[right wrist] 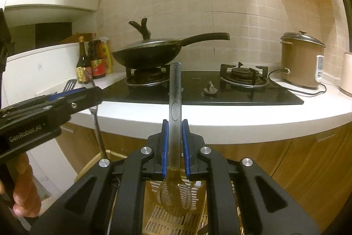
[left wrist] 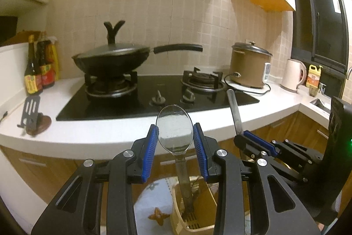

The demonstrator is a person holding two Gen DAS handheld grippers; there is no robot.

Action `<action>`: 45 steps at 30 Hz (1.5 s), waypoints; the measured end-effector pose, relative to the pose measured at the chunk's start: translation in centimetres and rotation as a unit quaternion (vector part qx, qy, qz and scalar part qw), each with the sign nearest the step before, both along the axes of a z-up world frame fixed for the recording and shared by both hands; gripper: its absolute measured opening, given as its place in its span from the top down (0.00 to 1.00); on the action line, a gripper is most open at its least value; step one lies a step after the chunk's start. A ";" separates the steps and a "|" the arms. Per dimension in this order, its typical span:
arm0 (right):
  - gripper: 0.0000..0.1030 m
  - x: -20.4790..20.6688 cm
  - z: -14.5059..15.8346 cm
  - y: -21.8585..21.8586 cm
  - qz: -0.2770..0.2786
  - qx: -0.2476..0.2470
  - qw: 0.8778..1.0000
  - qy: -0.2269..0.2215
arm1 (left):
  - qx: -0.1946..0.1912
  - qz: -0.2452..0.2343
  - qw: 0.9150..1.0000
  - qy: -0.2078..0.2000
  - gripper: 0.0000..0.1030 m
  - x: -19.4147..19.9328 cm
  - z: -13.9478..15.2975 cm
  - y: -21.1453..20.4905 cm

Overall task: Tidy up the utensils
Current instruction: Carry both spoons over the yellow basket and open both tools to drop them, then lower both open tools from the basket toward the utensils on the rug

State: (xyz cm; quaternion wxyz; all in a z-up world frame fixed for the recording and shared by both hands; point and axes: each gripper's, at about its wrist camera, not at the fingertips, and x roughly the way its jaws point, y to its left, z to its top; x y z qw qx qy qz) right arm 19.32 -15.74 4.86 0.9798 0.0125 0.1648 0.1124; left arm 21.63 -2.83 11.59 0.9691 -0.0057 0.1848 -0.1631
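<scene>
The left tool (left wrist: 175,136) is gripping a clear spoon (left wrist: 175,131) by its bowl; the right tool (right wrist: 175,142) is clamping another spoon's handle (right wrist: 175,102) above a slotted basket (right wrist: 176,219).

A black lidded wok (left wrist: 112,58) sits on the left burner of the black glass hob (left wrist: 154,98), set in the white counter (left wrist: 88,136). Dark sauce bottles (left wrist: 39,67) stand at its left; a brown rice cooker (left wrist: 249,65), white kettle (left wrist: 292,76) and yellow bottle (left wrist: 313,76) at its right.
</scene>
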 end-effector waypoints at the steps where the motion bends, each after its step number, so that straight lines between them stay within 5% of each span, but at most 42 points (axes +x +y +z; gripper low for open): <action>1: 0.91 -0.1 -0.2 0.0 0.003 -0.002 1.000 0.001 | -0.001 -0.005 1.000 0.005 0.69 0.0 -0.2 0.0; 16: 0.89 -4.7 -0.7 -2.4 0.047 0.030 0.996 0.075 | -0.012 -0.029 0.999 0.035 0.62 -3.2 -1.0 1.6; 23: 0.83 -8.8 -0.5 -4.6 0.050 0.061 0.991 0.112 | -0.033 -0.050 0.994 0.090 0.60 -6.3 -2.0 3.6; 27: 0.71 -10.6 -0.9 -5.0 0.048 0.065 0.987 0.140 | -0.026 -0.066 0.989 0.133 0.60 -8.0 -3.5 4.1; 37: 0.71 -14.0 -5.7 -2.4 0.064 0.063 0.964 0.249 | 0.008 -0.102 0.963 0.249 0.58 -8.8 -9.6 2.4; 45: 0.71 -15.6 -9.4 -1.3 0.067 0.074 0.953 0.287 | 0.024 -0.085 0.950 0.299 0.54 -6.0 -14.0 0.8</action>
